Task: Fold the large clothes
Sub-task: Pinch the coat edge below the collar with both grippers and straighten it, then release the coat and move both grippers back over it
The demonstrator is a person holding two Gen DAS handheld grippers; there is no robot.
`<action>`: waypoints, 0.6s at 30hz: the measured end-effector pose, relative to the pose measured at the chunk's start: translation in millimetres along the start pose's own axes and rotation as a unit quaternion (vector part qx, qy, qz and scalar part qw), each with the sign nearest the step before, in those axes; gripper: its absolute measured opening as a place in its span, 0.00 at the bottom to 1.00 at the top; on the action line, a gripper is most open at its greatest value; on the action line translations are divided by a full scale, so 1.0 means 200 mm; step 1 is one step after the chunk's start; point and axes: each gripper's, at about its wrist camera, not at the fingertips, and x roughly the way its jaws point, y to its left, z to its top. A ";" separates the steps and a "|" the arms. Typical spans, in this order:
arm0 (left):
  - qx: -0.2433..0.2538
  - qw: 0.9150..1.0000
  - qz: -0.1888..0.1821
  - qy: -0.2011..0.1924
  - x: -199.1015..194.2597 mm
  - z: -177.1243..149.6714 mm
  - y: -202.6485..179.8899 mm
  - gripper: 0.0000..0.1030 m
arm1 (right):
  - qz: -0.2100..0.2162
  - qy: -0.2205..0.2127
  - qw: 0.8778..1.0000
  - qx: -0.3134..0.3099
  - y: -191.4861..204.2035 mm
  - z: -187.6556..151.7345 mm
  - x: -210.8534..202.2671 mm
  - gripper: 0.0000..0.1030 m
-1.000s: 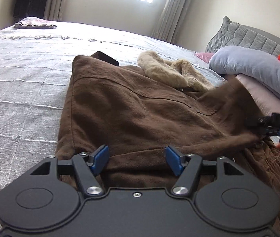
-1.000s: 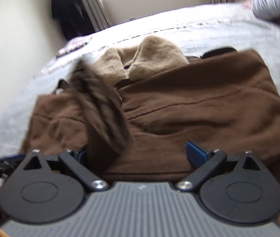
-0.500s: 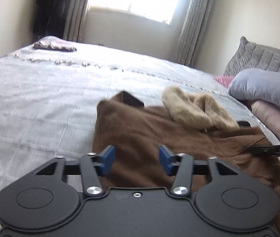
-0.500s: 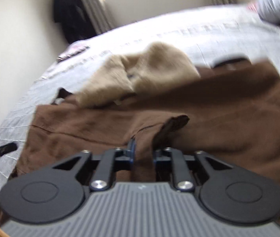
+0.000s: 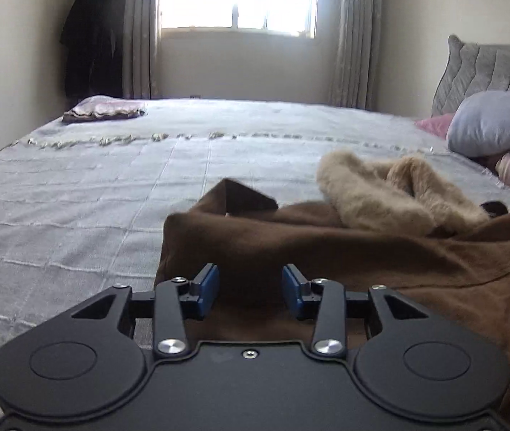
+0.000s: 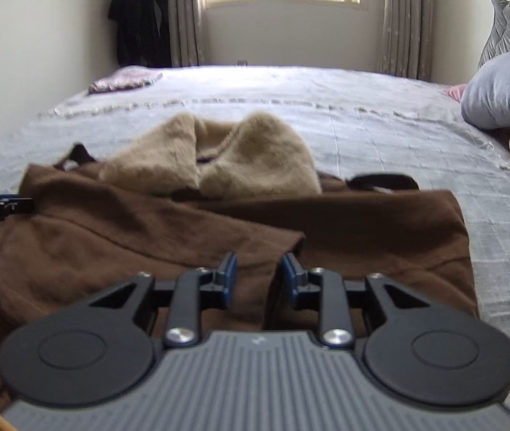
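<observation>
Item: brown coat (image 6: 219,230) with fur hood (image 6: 240,158), lying on the grey bedspread (image 5: 86,194) directly ahead of and beneath both tools. Left gripper (image 5: 250,289): jaws parted, nothing clamped. Right gripper (image 6: 255,274): jaws parted, folded sleeve (image 6: 240,248) just ahead, unheld. Risk: thick sleeve may spring back; bulky hood may block a flat fold.

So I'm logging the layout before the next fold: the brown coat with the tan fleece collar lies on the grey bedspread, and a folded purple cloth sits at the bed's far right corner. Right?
Not quite. In the right wrist view the folded purple cloth sits at the far left corner. The brown coat with the tan fleece collar does lie on the grey bedspread.
</observation>
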 end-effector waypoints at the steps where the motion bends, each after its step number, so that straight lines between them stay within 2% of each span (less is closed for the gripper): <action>1: -0.007 1.000 -0.002 0.001 0.02 0.01 0.01 0.40 | 0.005 -0.006 1.000 -0.002 0.02 0.01 0.01 0.29; 3: -0.010 1.000 0.006 0.022 0.09 -0.01 0.03 0.40 | 0.008 -0.008 1.000 -0.005 0.06 0.02 0.06 0.32; 5: -0.002 0.999 0.012 0.044 0.17 -0.09 0.03 0.42 | -0.003 0.013 1.000 -0.005 0.06 -0.01 0.15 0.34; 6: -0.003 0.999 0.012 0.037 0.18 -0.11 0.04 0.42 | -0.017 0.030 0.999 -0.007 0.05 -0.04 0.21 0.34; 8: 0.006 0.999 0.016 0.035 0.17 -0.11 0.02 0.42 | -0.028 0.016 0.999 -0.016 0.02 -0.10 0.22 0.34; 10: 0.006 0.999 0.016 0.036 0.16 -0.10 0.02 0.42 | -0.025 0.017 1.000 0.001 -0.01 -0.10 0.19 0.35; 11: 0.005 0.999 0.017 0.036 0.14 -0.09 0.02 0.42 | -0.032 0.021 0.999 0.005 -0.03 -0.10 0.16 0.44; 13: 0.009 0.999 0.019 0.044 0.10 -0.08 0.01 0.41 | -0.040 0.028 0.999 0.001 -0.05 -0.11 0.10 0.50; 16: 0.009 0.998 0.021 0.056 -0.03 -0.07 0.00 0.41 | -0.054 0.035 0.998 -0.007 -0.09 -0.12 -0.03 0.50; 18: -0.005 0.998 0.012 0.067 -0.15 -0.07 0.01 0.50 | -0.057 0.035 0.998 0.007 -0.12 -0.13 -0.15 0.54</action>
